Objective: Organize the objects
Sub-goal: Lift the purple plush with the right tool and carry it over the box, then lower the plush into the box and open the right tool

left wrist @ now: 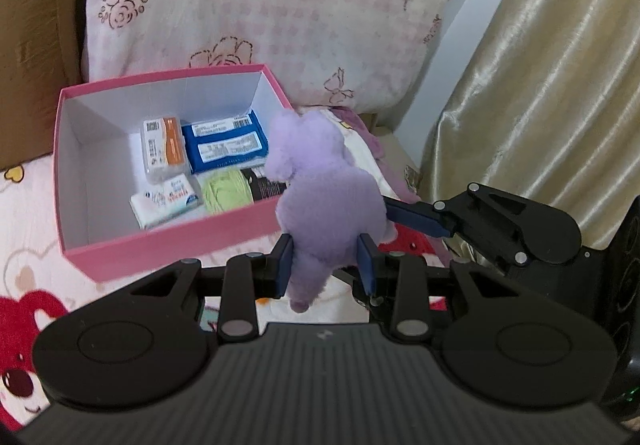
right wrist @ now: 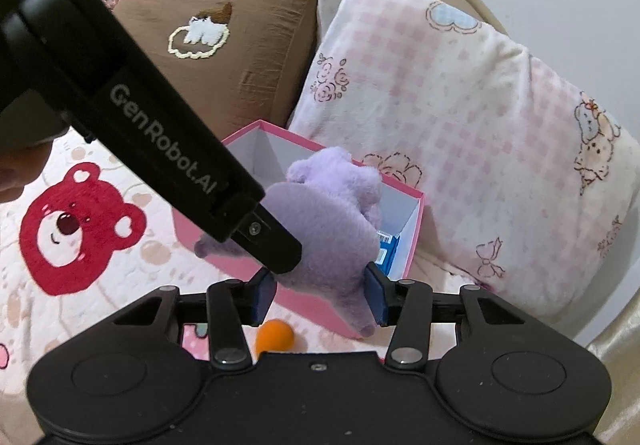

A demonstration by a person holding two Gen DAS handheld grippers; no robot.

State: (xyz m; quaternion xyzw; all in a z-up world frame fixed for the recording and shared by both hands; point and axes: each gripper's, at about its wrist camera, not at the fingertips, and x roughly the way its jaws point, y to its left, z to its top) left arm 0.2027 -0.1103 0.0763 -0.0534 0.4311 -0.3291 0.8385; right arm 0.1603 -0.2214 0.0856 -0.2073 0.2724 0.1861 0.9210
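Observation:
A purple plush toy (left wrist: pixel 324 197) hangs above the bed beside the near right corner of an open pink box (left wrist: pixel 160 245). My left gripper (left wrist: pixel 324 265) is shut on the toy's lower body, its blue pads pressed into the fur. In the right wrist view my right gripper (right wrist: pixel 320 297) grips the same plush toy (right wrist: pixel 332 217) from the other side. One right gripper finger (left wrist: pixel 412 215) reaches in from the right and touches the toy. The left gripper's black finger (right wrist: pixel 276 245) crosses the right wrist view from the upper left.
The pink box holds an orange-and-white packet (left wrist: pixel 164 147), blue packs (left wrist: pixel 226 143), a tissue pack (left wrist: pixel 168 201) and a green item (left wrist: pixel 220 191). Pink checked pillow (left wrist: pixel 260 5) behind it, brown pillow (right wrist: pixel 224 57) at its left, curtain (left wrist: pixel 540 85) at right. Orange ball (right wrist: pixel 274 337) lies on the bear-print sheet (right wrist: pixel 80 229).

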